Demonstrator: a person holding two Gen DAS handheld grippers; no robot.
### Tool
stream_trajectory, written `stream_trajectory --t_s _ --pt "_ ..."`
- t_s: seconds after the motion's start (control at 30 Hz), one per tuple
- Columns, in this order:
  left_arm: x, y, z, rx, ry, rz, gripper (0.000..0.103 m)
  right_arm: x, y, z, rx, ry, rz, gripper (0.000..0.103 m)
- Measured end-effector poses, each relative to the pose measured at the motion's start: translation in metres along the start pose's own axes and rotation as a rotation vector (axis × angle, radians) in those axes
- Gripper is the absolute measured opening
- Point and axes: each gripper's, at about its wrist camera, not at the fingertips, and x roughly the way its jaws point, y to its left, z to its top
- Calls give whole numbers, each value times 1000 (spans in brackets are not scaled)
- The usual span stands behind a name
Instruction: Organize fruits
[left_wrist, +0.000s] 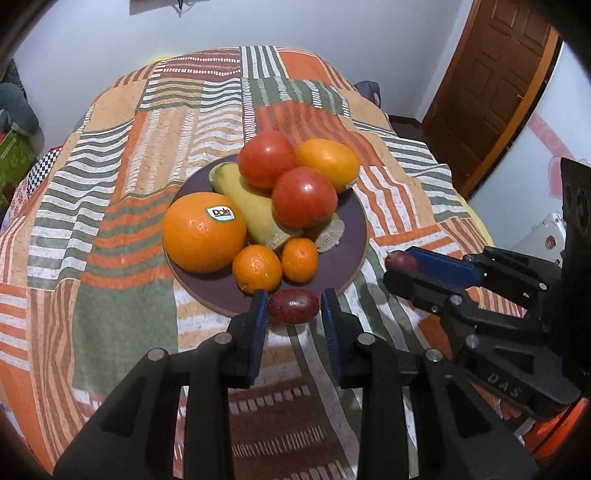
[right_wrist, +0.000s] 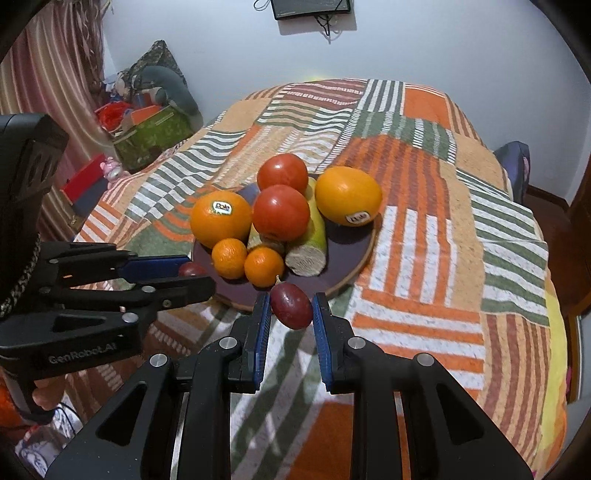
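Note:
A dark round plate (left_wrist: 347, 221) (right_wrist: 343, 254) on a patchwork cloth holds a large orange (left_wrist: 204, 232), two small mandarins (left_wrist: 257, 268), two tomatoes (left_wrist: 304, 196), a yellow-orange fruit (left_wrist: 328, 162) and cut cane pieces (left_wrist: 255, 214). My left gripper (left_wrist: 294, 308) is shut on a red grape (left_wrist: 293, 305) just before the plate's near rim. My right gripper (right_wrist: 290, 308) is shut on another red grape (right_wrist: 291, 304), also at the near rim. Each gripper shows in the other's view, the right one (left_wrist: 402, 264) and the left one (right_wrist: 192, 271).
The patchwork cloth (left_wrist: 110, 221) covers a raised surface that falls away at its edges. A wooden door (left_wrist: 491, 85) stands at the right, and boxes and clutter (right_wrist: 147, 125) lie by the curtain at the left. A white wall is behind.

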Motion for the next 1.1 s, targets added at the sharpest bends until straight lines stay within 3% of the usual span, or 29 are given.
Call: stream_trajectory --t_s 0.4,0.83,1.1 --pt "26 1 4 0 26 -15 29 30 -6 3 15 41 9 21" --pt "26 1 3 -5 11 -13 29 40 -6 5 28 46 18 22" --pt "27 5 1 -28 28 1 34 42 -9 9 37 66 25 26"
